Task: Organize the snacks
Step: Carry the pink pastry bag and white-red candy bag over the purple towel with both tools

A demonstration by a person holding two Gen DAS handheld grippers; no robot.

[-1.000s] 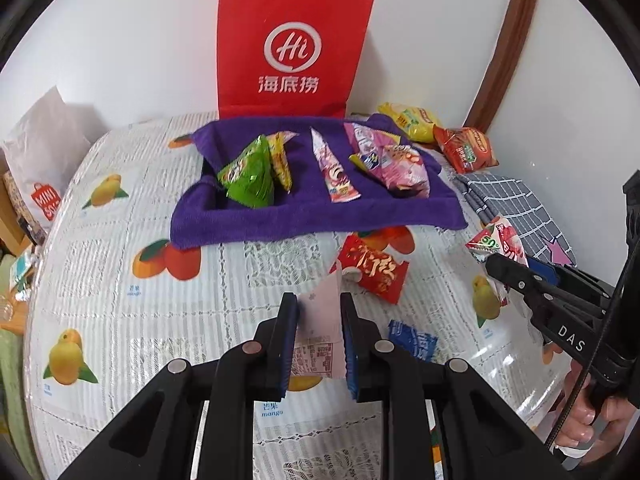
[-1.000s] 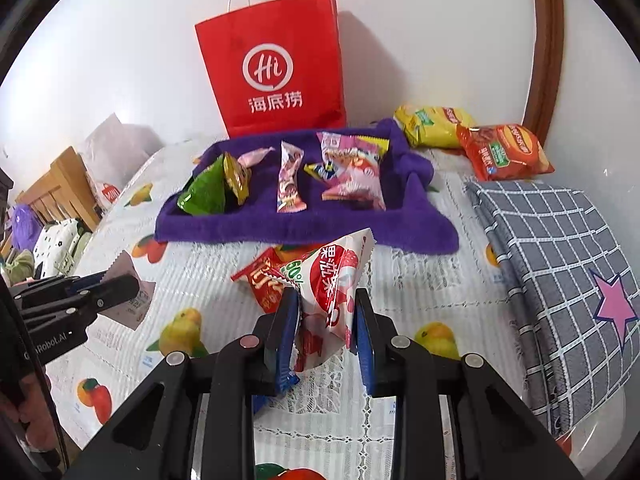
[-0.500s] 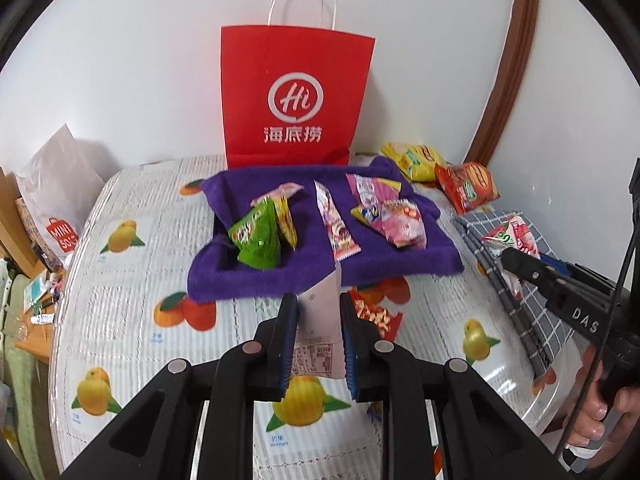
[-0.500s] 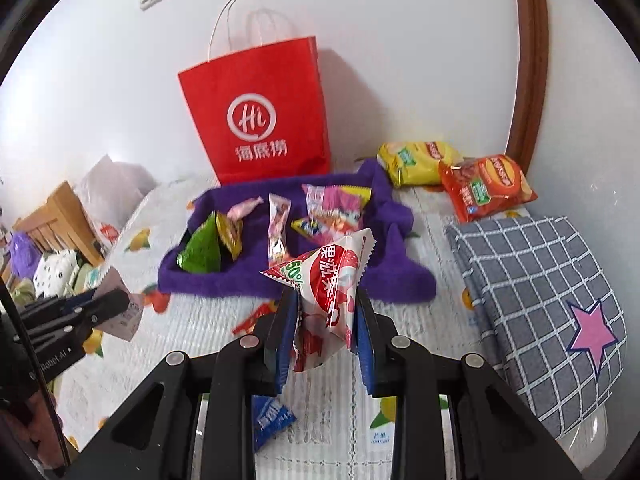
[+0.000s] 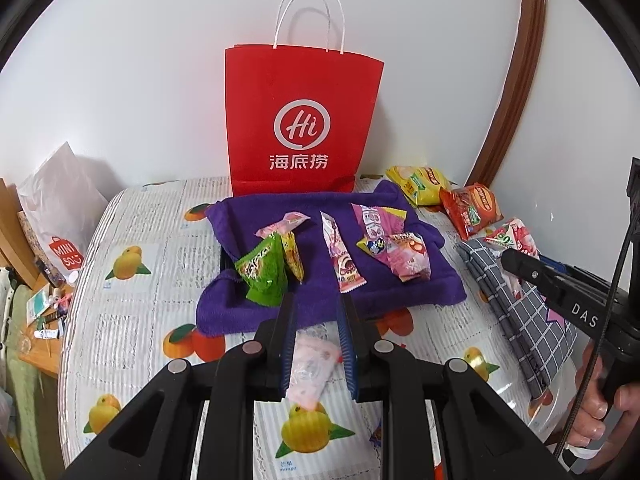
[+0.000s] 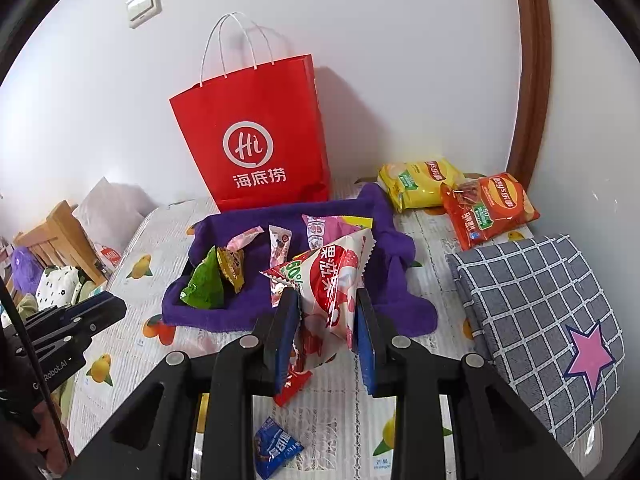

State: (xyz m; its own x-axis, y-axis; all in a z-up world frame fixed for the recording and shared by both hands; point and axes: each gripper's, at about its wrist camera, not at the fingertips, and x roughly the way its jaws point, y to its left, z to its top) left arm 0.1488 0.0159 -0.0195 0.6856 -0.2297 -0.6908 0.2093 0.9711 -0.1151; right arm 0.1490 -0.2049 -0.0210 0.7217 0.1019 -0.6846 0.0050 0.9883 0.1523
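Worktop (image 5: 132, 240) under a fruit-print cover carries everything here, and against the wall at its back stands a red bag (image 5: 300, 120), upright, handles up. Just before the bag lies a purple towel (image 5: 400, 292) with a row of snacks on it: a green pack (image 5: 262, 274) at the left end, a yellow one touching it, a long pink stick (image 5: 340, 258) in the middle, and pink packs (image 5: 400, 252) to the right. Beside the towel's right edge sits a folded grey checked cloth (image 6: 532, 304) with a pink star, and behind that, near the wall, a yellow chip bag (image 6: 416, 182) touches an orange one (image 6: 488, 208). The right gripper (image 6: 327, 320) has its fingers pressed on a red-and-white pouch (image 6: 332, 284), held above the worktop in front of the towel. The left gripper (image 5: 316, 336) has its fingers spread, touching nothing; a pale pink packet (image 5: 310, 368) shows in the gap between them, apparently loose, though whether it rests on the cover is unclear. A red wrapper (image 6: 294, 386) and a small blue pack (image 6: 276, 448) lie on the cover nearest the right gripper.
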